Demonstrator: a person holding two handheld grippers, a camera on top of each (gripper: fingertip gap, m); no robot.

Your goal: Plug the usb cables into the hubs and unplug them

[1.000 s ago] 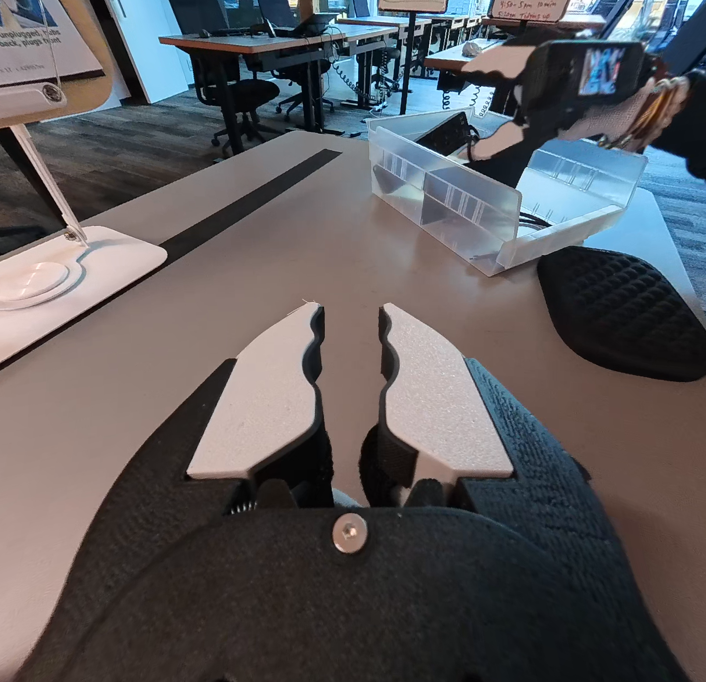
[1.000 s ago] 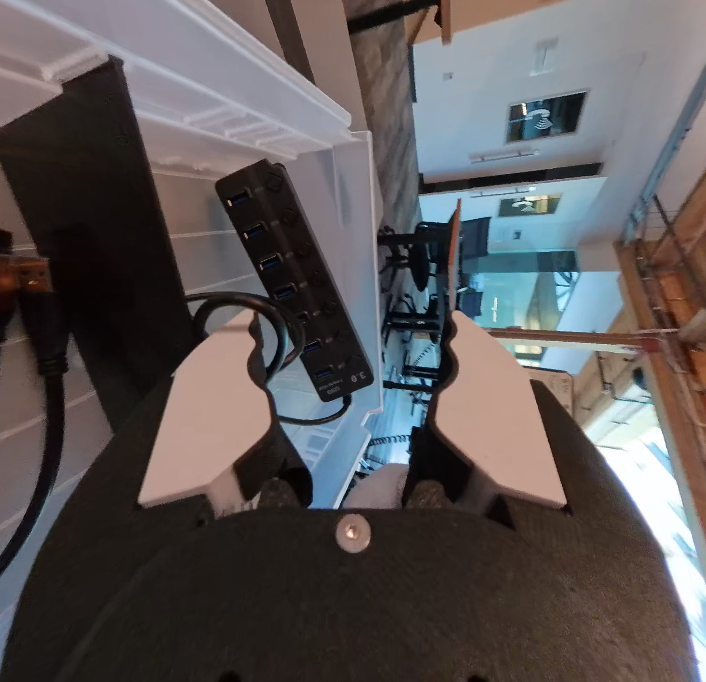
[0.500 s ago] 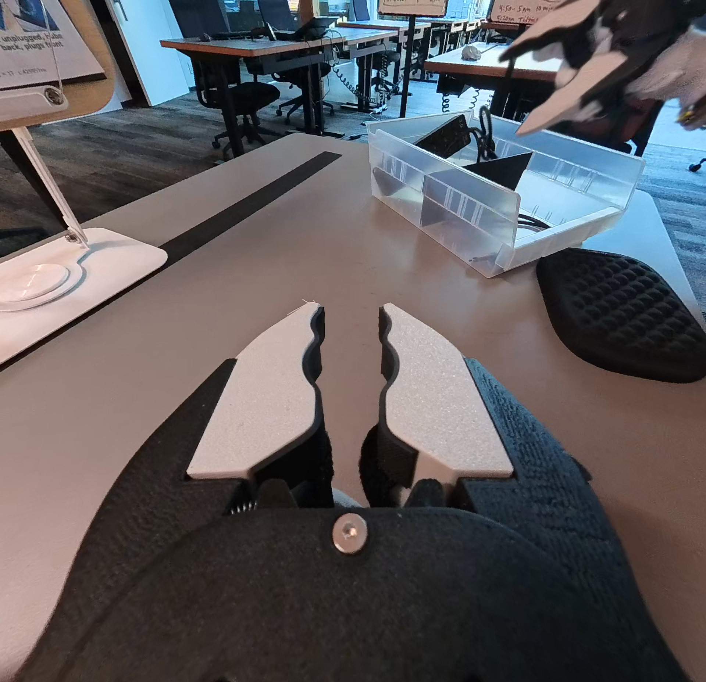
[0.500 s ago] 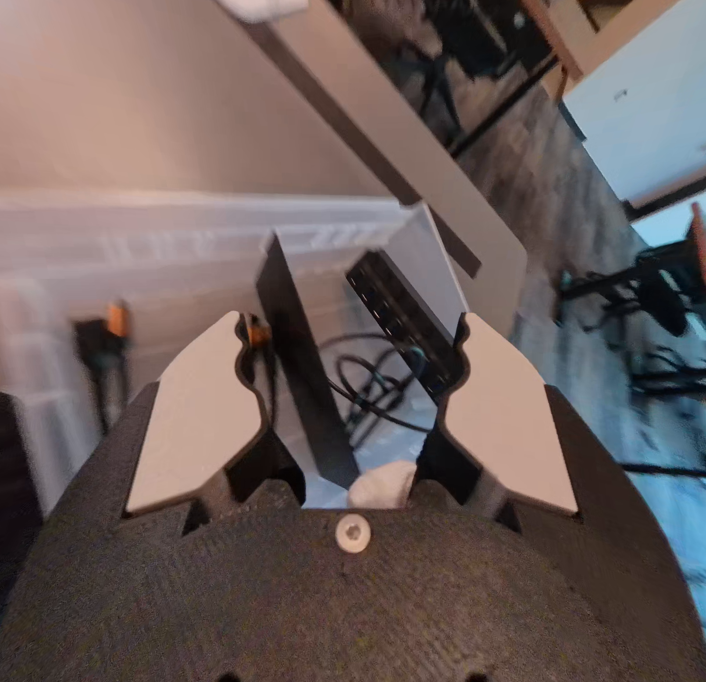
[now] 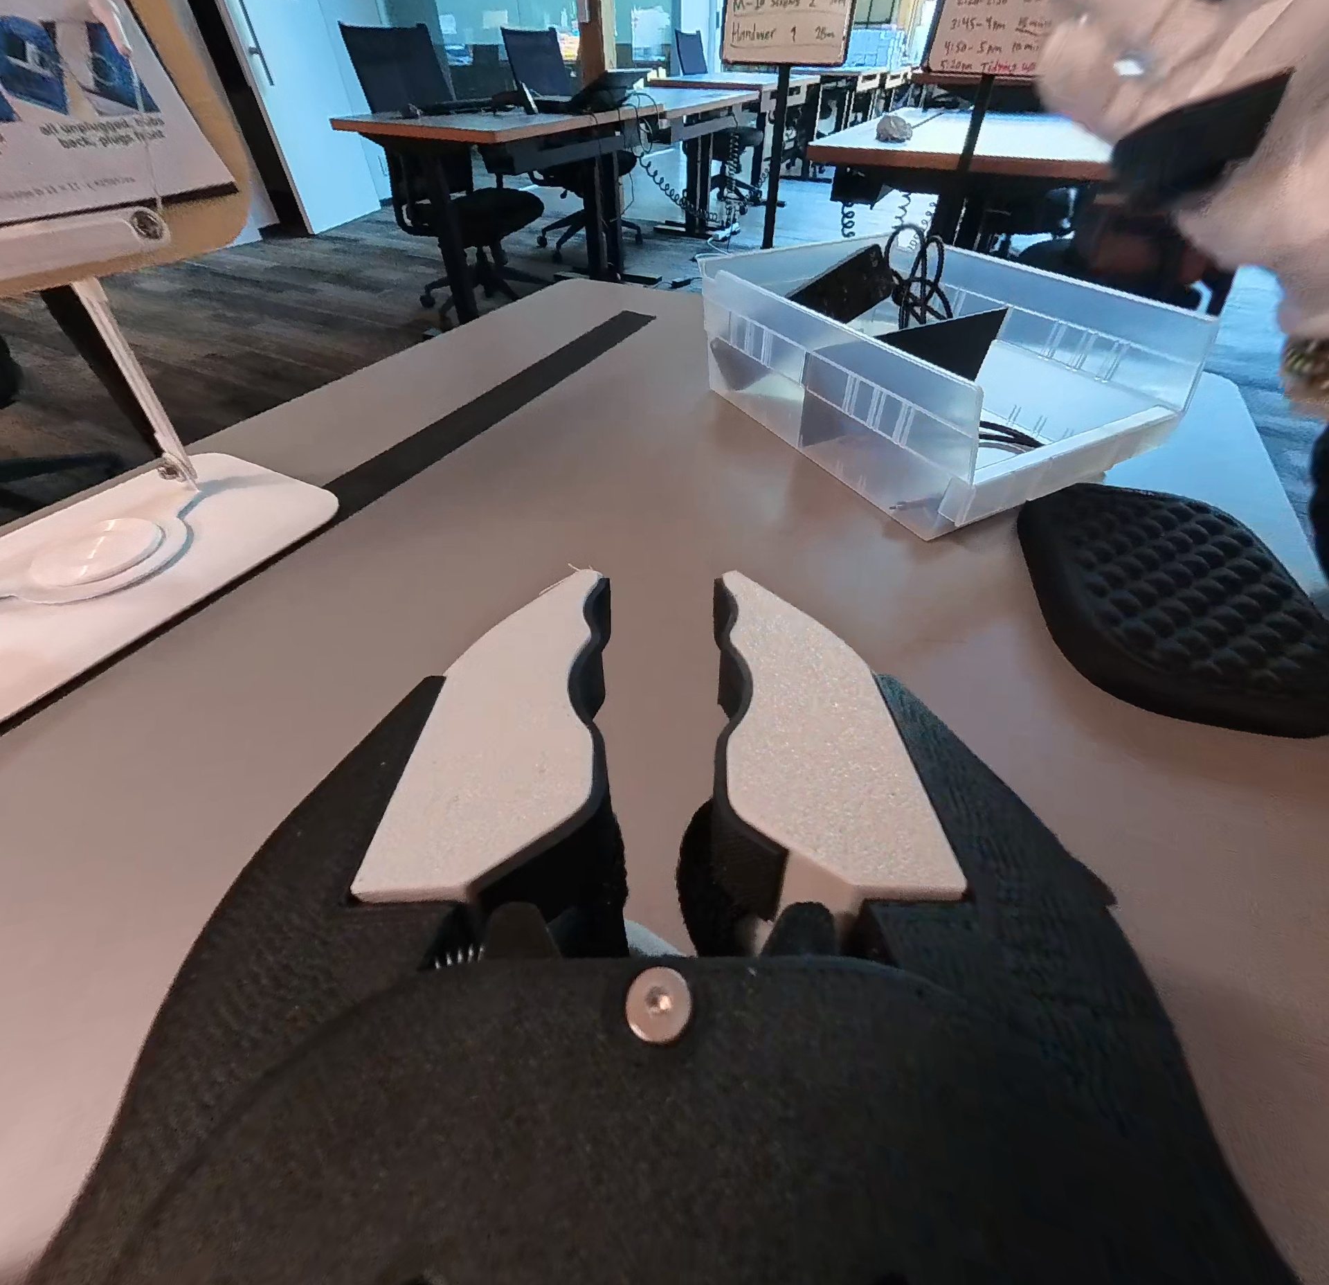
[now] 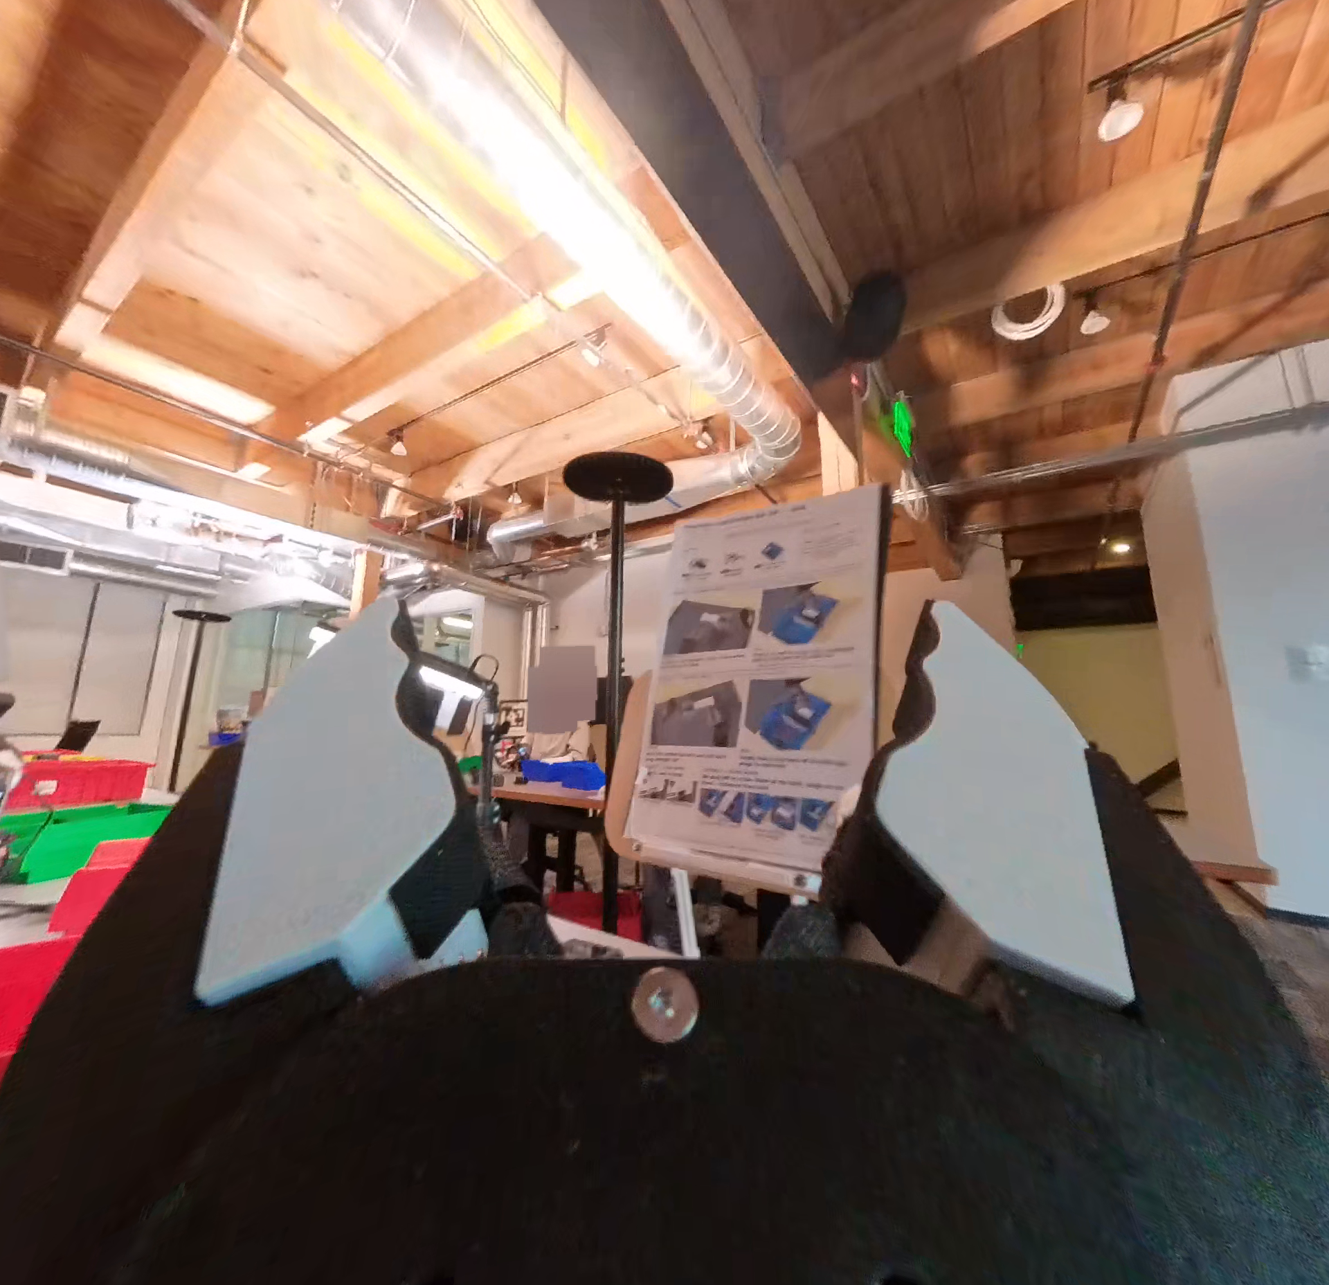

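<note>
A clear plastic bin (image 5: 899,416) stands on the grey table at the far right. It holds a black USB hub (image 5: 841,286), looped black cables (image 5: 917,279) and a black divider (image 5: 949,340). My left gripper (image 5: 661,589) rests low over the table, well short of the bin, empty, its fingers a narrow gap apart. My right gripper (image 6: 661,610) is wide open and empty, raised and pointing up at the room and ceiling. No hub or cable shows in the right wrist view. In the left wrist view its blurred body and the hand holding it (image 5: 1186,135) are above the bin.
A black textured pad (image 5: 1186,603) lies right of my left gripper. A white stand base (image 5: 144,553) sits at the left, carrying an instruction sheet (image 6: 769,675). A black strip (image 5: 489,402) runs along the table. Red and green bins (image 6: 72,819) show at the far left. The grippers' ends are close to 30 cm from one another.
My right gripper has lifted out of the bin and swung upward, away from the hub and cables. My left gripper has not moved.
</note>
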